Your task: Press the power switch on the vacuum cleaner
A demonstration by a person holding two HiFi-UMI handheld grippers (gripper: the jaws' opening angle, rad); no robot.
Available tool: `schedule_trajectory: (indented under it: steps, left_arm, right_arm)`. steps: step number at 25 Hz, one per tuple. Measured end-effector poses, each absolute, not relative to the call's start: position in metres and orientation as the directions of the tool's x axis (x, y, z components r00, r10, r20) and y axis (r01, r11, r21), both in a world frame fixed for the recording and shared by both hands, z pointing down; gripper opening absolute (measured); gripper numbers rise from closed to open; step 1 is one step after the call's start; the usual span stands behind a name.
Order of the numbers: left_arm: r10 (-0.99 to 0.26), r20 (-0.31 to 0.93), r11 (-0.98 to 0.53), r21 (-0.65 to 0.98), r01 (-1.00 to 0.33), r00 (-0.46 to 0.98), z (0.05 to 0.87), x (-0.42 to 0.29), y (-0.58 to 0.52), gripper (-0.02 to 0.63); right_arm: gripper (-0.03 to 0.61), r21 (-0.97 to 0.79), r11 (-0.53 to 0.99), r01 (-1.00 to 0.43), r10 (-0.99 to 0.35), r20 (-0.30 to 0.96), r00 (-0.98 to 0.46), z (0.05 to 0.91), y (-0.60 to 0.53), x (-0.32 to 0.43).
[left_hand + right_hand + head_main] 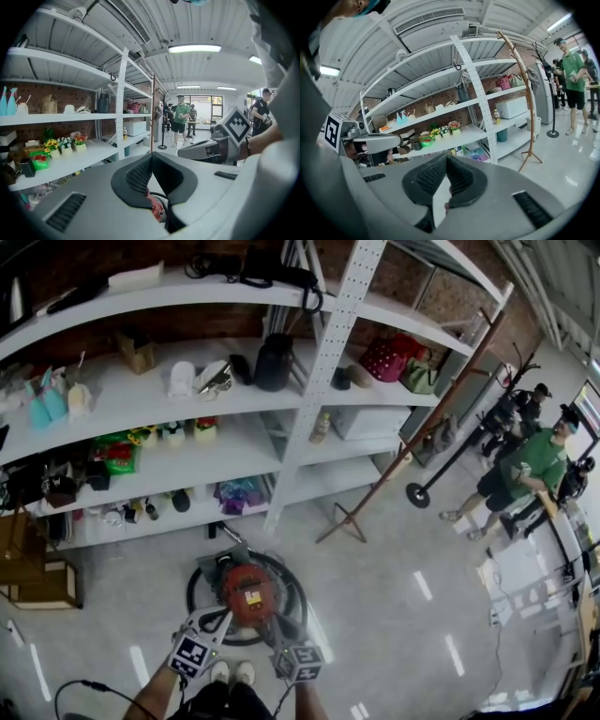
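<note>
The red, round vacuum cleaner (248, 592) sits on the floor in front of the shelf, ringed by its black hose (199, 607). In the head view both grippers hover just above its near side. The left gripper (219, 621) is over its left edge and the right gripper (280, 633) over its right edge. Seen from the left gripper view, the left gripper (151, 157) has its jaws closed tip to tip, and a bit of red vacuum cleaner (156, 209) shows below them. The right gripper (446, 157) is likewise shut on nothing. I cannot make out the power switch.
White shelving (323, 362) with small goods stands right behind the vacuum. A wooden coat stand (412, 442) leans at the right. A person in a green shirt (530, 470) and others stand far right. A cardboard box (37, 582) is at the left.
</note>
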State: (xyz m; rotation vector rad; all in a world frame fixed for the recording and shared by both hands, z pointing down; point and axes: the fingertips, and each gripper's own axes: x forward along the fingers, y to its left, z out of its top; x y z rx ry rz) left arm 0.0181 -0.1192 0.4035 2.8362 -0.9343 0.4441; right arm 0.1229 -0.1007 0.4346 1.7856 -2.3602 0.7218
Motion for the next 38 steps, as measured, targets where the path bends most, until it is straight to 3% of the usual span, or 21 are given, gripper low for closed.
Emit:
schedule_trajectory:
  steps: [38]
  left_arm:
    - [-0.644,0.103,-0.764,-0.120,-0.634,0.758,0.268,0.009,-0.120,0.006]
  right_arm:
    - [0.012,-0.168,0.175,-0.970,-0.964,0.173,-0.204,0.290,-0.064,0.172]
